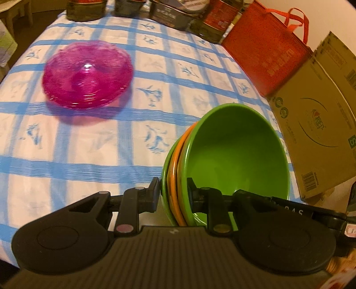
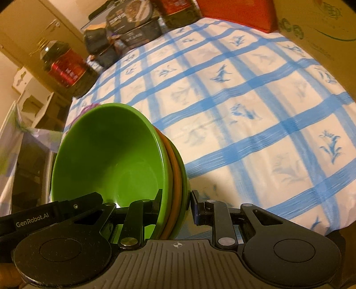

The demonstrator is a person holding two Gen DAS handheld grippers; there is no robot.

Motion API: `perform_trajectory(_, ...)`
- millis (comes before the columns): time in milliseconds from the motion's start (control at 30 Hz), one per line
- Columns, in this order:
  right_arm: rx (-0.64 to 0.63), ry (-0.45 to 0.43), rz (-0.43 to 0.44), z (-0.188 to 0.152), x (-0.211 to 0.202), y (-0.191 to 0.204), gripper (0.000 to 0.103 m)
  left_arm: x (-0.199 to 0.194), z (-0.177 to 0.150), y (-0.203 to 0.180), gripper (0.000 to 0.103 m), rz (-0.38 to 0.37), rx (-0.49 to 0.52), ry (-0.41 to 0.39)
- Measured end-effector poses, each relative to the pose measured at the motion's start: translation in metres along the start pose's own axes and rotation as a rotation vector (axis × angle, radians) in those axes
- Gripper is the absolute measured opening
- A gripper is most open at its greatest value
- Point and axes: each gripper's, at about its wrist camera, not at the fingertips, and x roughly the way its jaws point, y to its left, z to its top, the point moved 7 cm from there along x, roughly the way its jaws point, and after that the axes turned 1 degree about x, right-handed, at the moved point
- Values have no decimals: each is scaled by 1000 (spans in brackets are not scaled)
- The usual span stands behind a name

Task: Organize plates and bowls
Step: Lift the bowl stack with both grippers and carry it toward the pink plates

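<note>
A nested stack of green and orange bowls (image 1: 235,153) is held tilted above the table, its open side facing each camera. My left gripper (image 1: 174,191) is shut on one side of the stack's rims, one finger inside the top green bowl. My right gripper (image 2: 175,203) is shut on the opposite side of the same stack (image 2: 111,155). A stack of pink translucent plates (image 1: 86,74) sits on the blue-checked tablecloth (image 1: 111,142) at the far left; only a sliver shows in the right wrist view (image 2: 87,107).
A cardboard box (image 1: 316,120) and a red bag (image 1: 267,53) stand along the table's right edge. Jars and dark boxes (image 1: 178,13) line the far edge, with a red-labelled jar (image 2: 64,66) at the far left corner. The table edge drops off at the left (image 2: 66,124).
</note>
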Motion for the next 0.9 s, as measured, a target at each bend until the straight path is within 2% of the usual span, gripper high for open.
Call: perform_trajectory(900,-141,71,65,-25,48,98,24,-47,3,100,21,71,-135,-72)
